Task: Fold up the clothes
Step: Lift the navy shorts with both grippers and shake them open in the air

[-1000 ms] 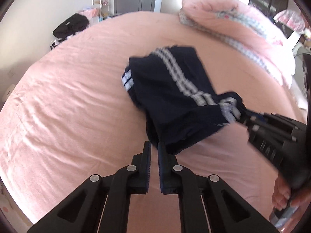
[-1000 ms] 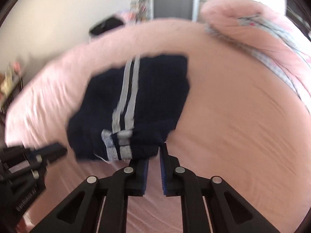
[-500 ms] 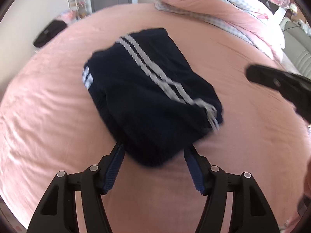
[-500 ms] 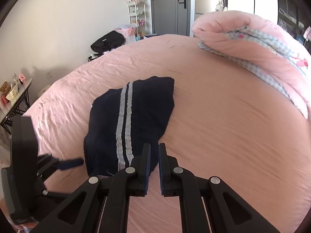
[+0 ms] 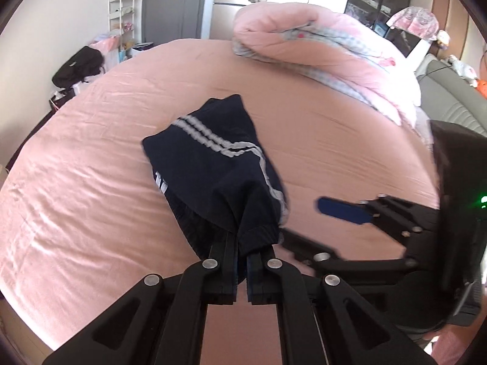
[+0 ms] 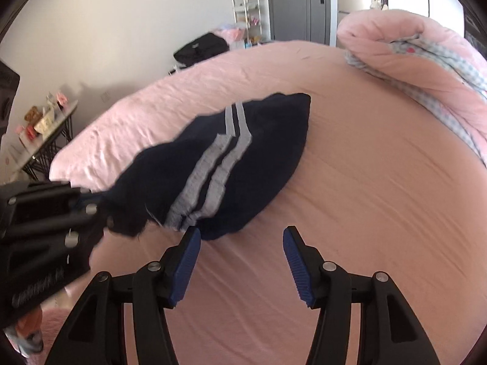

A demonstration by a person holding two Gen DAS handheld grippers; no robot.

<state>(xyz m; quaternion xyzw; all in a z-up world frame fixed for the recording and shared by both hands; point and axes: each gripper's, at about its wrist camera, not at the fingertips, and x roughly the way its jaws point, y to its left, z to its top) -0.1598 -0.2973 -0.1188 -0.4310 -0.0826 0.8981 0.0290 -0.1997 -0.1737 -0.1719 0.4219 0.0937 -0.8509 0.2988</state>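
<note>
Navy garment [image 5: 213, 164] with paired white stripes, folded into a compact bundle, lying on the pink bedsheet [image 5: 91, 182] near the middle of the bed; one near corner lifted off the sheet. Same garment [image 6: 219, 164] in the right wrist view, stripes running toward the camera, its left end drawn up and away from the sheet.

Left gripper [image 5: 242, 254] closed on that lifted corner, dark hem fabric pinched between the two black fingers, no gap visible between them. Left gripper [image 6: 100, 213] seen from the right wrist view at the left edge, fabric bunched at its tip.

Right gripper [image 6: 242, 240] with jaws spread partway, just opened, blue ribbed pads [image 6: 185, 270] facing each other, nothing between them; left pad tip just beside the garment's near edge, contact not discernible. Right gripper [image 5: 307, 225] in the left wrist view to the right of the garment, one blue pad over bare sheet.

Rolled pink quilt [image 5: 319, 45] with checked lining at the far side of the bed, well apart from the garment. Black bag [image 5: 77, 68] beyond the bed's far left edge. White shelf rack [image 6: 248, 18] beside a grey door [image 6: 296, 3]. Small side table [image 6: 48, 127] with clutter at the left wall.
</note>
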